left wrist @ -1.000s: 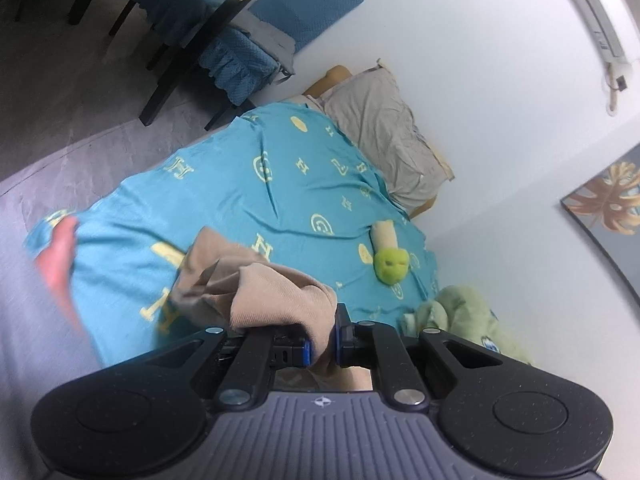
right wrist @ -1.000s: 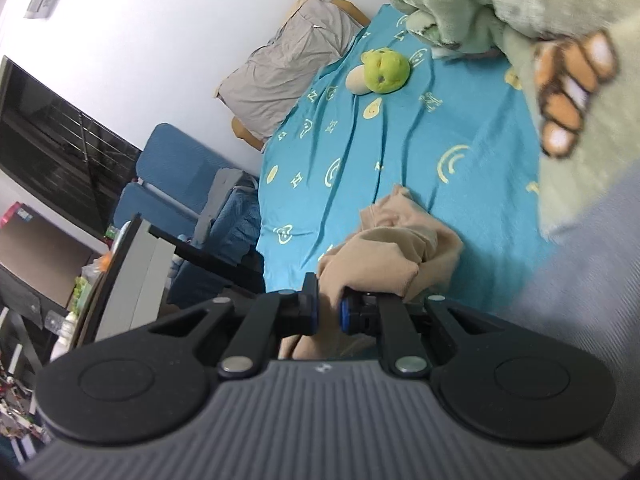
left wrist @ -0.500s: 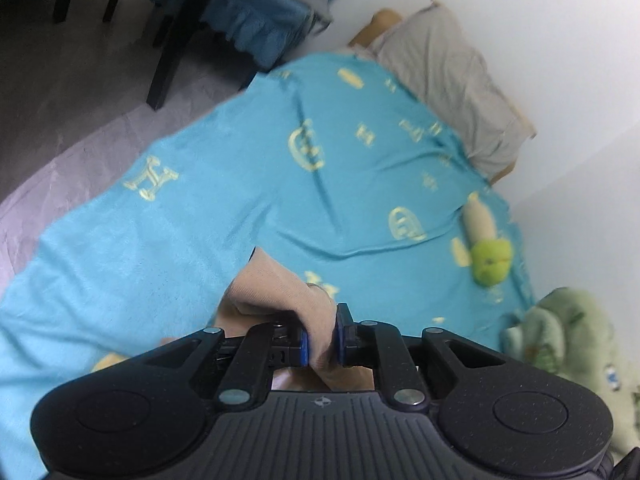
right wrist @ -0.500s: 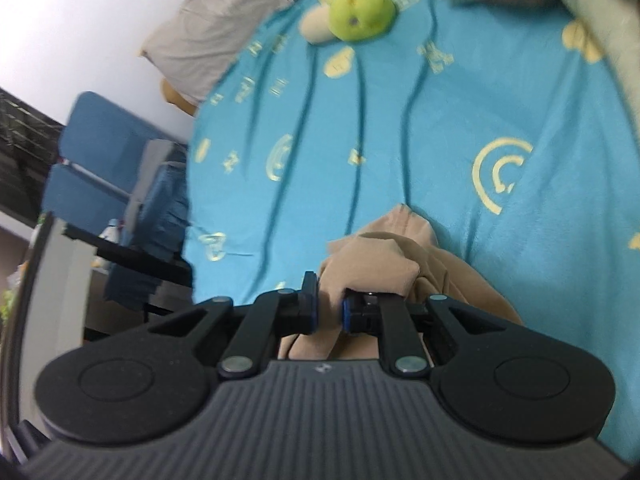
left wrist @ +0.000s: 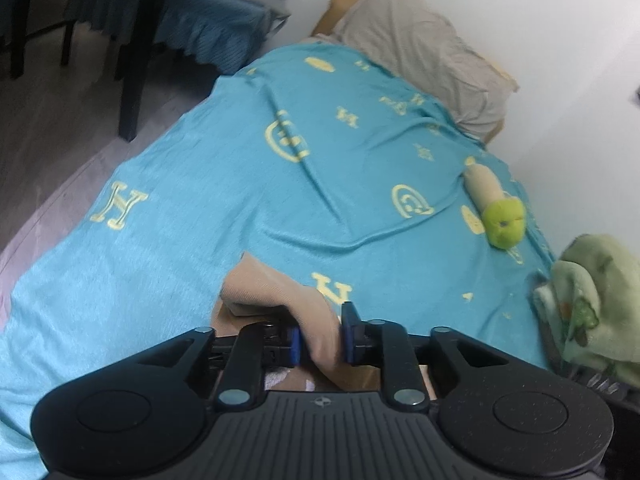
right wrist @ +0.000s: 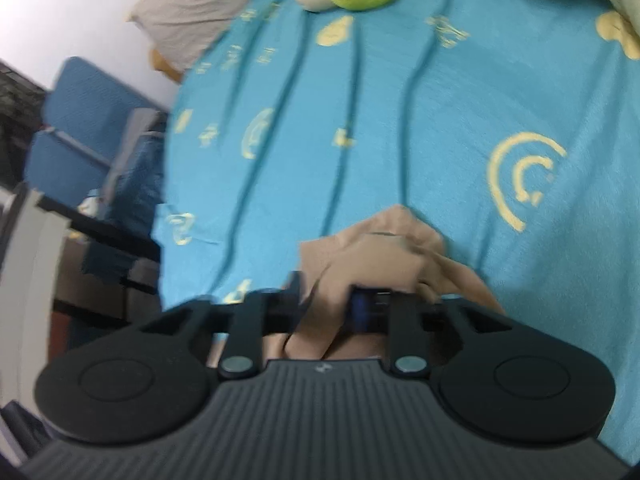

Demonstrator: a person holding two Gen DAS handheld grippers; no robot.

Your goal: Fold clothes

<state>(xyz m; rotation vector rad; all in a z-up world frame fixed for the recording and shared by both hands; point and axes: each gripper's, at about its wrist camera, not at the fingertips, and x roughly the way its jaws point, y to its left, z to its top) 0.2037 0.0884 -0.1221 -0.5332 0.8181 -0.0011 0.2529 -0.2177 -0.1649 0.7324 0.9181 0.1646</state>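
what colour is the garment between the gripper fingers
The garment is plain beige or tan, with no pattern. It shows best in the left wrist view.

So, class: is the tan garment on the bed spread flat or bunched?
Bunched. The tan garment lies in a crumpled, doubled-over heap on the blue bedspread, with folds between both opening grippers.

Tan garment [left wrist: 276,292]: near part hidden behind the left gripper [left wrist: 320,344] body, shape not determinable; in the right wrist view [right wrist: 384,256] smeared by motion blur, folds unreadable; right gripper [right wrist: 326,304] fingers blurred, contact with the cloth not determinable. Green plush blanket [left wrist: 592,312]: cut off by the right edge. Grey pillow [right wrist: 200,4]: cropped at the top edge. Dark chair legs [left wrist: 136,48]: upper ends out of frame. Blue seat [right wrist: 88,120]: partly cut off, soft-focused.
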